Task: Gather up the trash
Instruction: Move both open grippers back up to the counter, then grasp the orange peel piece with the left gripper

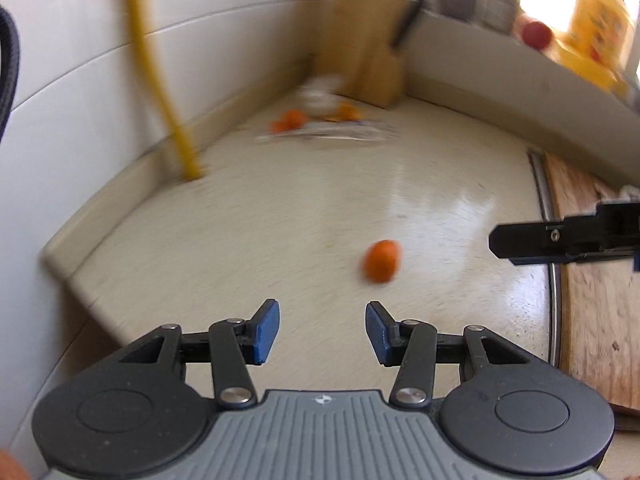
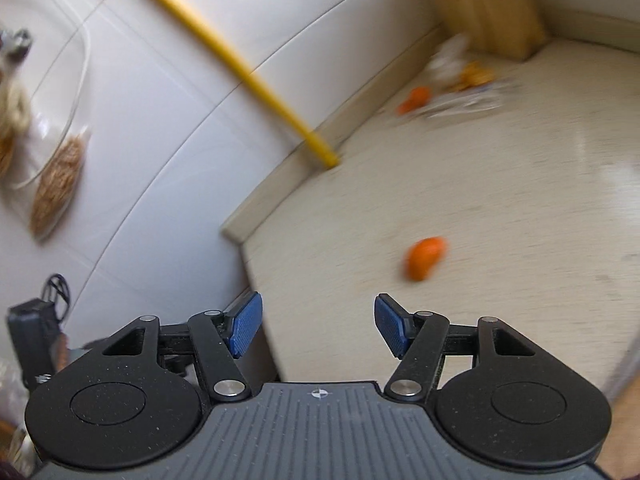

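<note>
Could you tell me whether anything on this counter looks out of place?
Yes: one orange peel piece lies alone mid-counter, and more peel scraps with a crumpled wrapper are scattered beside the knife block. Blur hides finer detail.

Motion blur is smearing the litter pile [image 1: 326, 118] at the far corner of the bench [image 1: 280, 216]; orange scraps and something pale, possibly crumpled paper or wrapper, are running together there. The nearer orange peel piece [image 1: 382, 260] is also blurring at its edges. The right tongs [image 1: 520, 242] are entering the left wrist view from its right edge, with only one black finger showing. The yellow pipe [image 2: 256, 80] is being cut off by the top edge. The window sill items [image 1: 536, 34] are washing out in glare. The clear bags [image 2: 56, 176] on the wall are being cropped at the left edge.
</note>
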A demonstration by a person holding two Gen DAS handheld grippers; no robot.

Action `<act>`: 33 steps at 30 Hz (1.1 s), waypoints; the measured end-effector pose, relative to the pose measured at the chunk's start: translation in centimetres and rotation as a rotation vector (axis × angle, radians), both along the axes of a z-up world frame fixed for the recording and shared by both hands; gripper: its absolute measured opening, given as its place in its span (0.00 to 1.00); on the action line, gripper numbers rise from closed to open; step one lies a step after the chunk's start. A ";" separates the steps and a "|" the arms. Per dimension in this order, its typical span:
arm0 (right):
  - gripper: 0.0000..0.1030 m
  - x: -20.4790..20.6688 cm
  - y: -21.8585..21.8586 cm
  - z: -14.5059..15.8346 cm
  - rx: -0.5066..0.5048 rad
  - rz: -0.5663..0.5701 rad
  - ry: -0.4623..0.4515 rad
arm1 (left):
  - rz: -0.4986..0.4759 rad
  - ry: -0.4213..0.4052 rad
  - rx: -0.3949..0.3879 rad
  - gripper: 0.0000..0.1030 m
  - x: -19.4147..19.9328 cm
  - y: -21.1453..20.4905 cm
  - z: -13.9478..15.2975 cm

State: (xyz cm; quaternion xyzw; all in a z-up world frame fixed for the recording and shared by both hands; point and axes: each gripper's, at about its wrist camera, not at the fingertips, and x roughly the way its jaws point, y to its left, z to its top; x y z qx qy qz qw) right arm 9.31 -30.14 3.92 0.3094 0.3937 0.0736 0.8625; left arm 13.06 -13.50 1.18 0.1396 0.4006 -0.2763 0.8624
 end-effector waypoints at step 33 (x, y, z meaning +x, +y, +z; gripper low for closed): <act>0.73 16.5 -8.2 0.5 -0.200 -0.087 0.075 | -0.048 0.059 -0.096 0.13 12.7 -2.8 -0.7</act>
